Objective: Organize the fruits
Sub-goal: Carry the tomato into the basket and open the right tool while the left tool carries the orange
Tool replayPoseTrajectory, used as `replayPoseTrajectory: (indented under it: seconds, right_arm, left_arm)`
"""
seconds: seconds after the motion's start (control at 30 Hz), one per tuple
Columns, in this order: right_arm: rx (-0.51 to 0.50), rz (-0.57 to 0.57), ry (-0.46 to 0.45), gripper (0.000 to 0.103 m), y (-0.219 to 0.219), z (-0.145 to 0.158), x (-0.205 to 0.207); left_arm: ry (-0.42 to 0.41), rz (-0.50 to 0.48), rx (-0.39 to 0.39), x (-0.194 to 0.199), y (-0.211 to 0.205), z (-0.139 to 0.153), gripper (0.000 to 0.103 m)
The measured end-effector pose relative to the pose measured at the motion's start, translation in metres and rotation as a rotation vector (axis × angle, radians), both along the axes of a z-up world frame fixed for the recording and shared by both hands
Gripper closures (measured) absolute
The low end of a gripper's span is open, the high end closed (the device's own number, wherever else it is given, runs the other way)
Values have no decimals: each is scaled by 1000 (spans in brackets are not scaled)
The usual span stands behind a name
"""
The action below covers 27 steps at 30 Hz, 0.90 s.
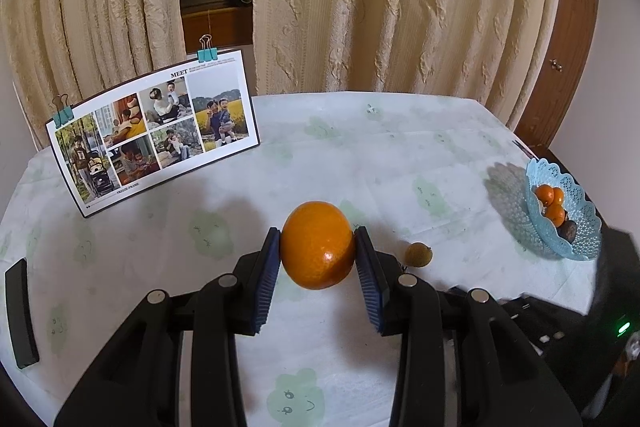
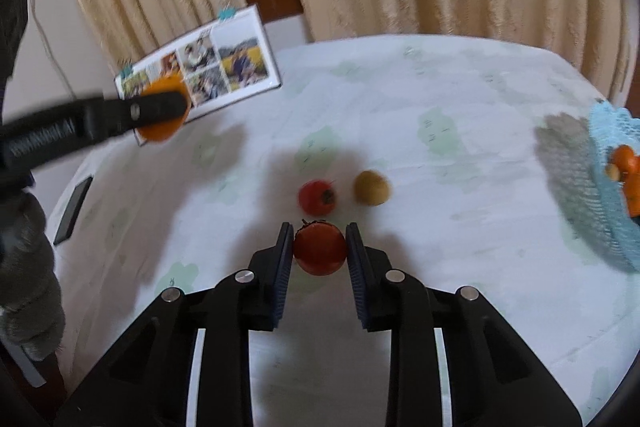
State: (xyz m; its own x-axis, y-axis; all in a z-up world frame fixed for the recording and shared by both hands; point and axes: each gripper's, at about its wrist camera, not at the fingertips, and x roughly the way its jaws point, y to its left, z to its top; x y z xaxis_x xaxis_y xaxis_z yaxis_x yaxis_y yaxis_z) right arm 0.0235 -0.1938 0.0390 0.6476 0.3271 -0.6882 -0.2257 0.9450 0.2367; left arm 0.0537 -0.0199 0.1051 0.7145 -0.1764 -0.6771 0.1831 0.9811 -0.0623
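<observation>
The left gripper (image 1: 317, 245) clamps an orange (image 1: 317, 244) above the counter (image 1: 400, 155). The right gripper (image 2: 319, 247) is closed on a red fruit (image 2: 320, 248); another red fruit (image 2: 317, 197) and a brown fruit (image 2: 371, 187) lie just beyond, the blue basket (image 2: 608, 179) well right.

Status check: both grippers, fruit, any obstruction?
Left gripper shut on large orange. Right gripper shut on small red fruit. Lacy blue basket path unobstructed.
</observation>
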Motion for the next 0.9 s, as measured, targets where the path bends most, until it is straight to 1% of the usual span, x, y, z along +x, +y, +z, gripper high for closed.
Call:
replayPoseTrajectory:
  seconds: [0.27, 0.5, 0.9]
  right_arm:
    - [41, -133, -57, 75, -55, 22, -13]
    - [51, -264, -101, 75, -107, 36, -23]
    - [61, -494, -129, 75, -199, 36, -45]
  left_arm:
    - [3, -19, 17, -2, -9, -4, 65]
    - [5, -41, 23, -4, -20, -5, 65]
    - [-4, -99, 27, -7, -50, 1, 65]
